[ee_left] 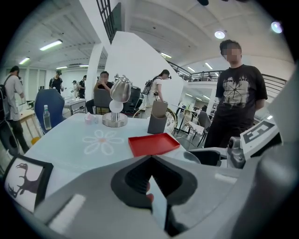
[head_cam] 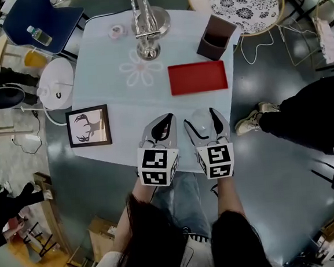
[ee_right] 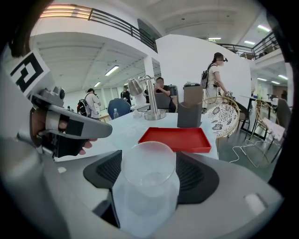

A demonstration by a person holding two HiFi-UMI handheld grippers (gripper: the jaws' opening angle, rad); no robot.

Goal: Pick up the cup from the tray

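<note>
Gripping the clear cup (ee_right: 148, 186) between both pads of the right gripper (ee_right: 148, 156), off the red tray (ee_right: 175, 139); left gripper (ee_left: 150, 158) with jaws closed together.

We see only rim and upper wall of cup (ee_right: 147, 186); base hidden low between right gripper (ee_right: 149, 161) pads. Head view: blue chair (head_cam: 43, 16) cut by top edge; person (head_cam: 305, 118) cut by right edge, leg and shoe only. Left gripper view: deer picture (ee_left: 21, 182) clipped at edge.

Head view overhead; gripper views low, toward tray (head_cam: 197, 77)
</note>
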